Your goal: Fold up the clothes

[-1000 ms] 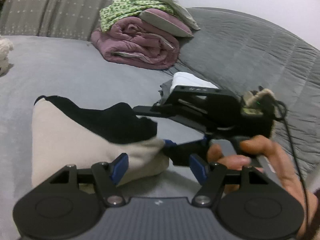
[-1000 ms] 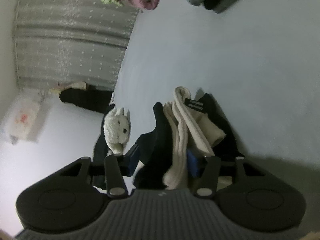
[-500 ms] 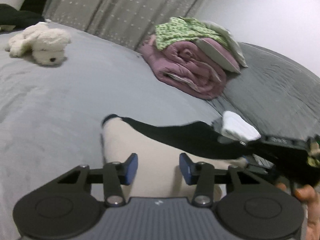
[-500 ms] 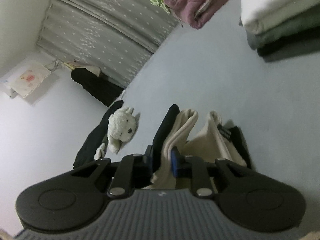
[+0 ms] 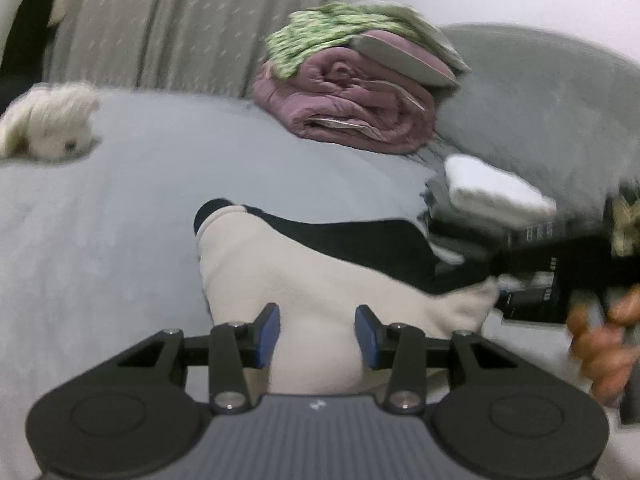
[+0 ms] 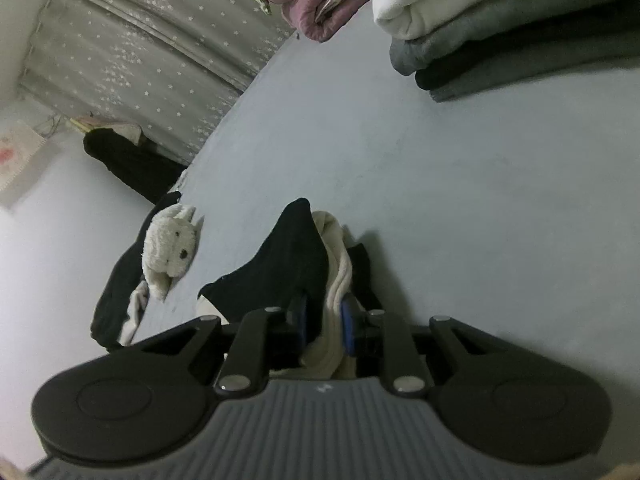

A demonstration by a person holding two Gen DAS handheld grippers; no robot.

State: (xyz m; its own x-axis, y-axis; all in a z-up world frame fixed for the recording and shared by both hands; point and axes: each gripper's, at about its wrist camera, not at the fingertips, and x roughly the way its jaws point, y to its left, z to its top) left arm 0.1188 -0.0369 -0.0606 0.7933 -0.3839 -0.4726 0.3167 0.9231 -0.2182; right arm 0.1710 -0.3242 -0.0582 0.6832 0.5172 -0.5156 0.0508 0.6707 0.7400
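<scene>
Lay on the pale grey bed cover, the cream-and-black fleece garment, short of the stack of folded white, grey and black clothes and well short of the rolled mauve quilt. Ran from a rounded far corner back toward the left gripper and out sideways to the right gripper, so the long axis stretched roughly between the two tools. Stood parted, the left gripper's blue pads, after closing in over the last second, with cream cloth rising between them; whether the pads pressed on it could not be told. Clamped narrowly on a bunched cream and black edge of the same garment, the right gripper's pads, also after closing in. Gripped the right tool's handle at the side of the left view, a blurred hand. Sat well clear, off to the far side from the folded stack, a white plush toy beside a black-and-white garment. Seemed a matter of both near corners being secured so the near edge could travel away toward the rounded far corner; looked the nearer to that corner, the left hand.
</scene>
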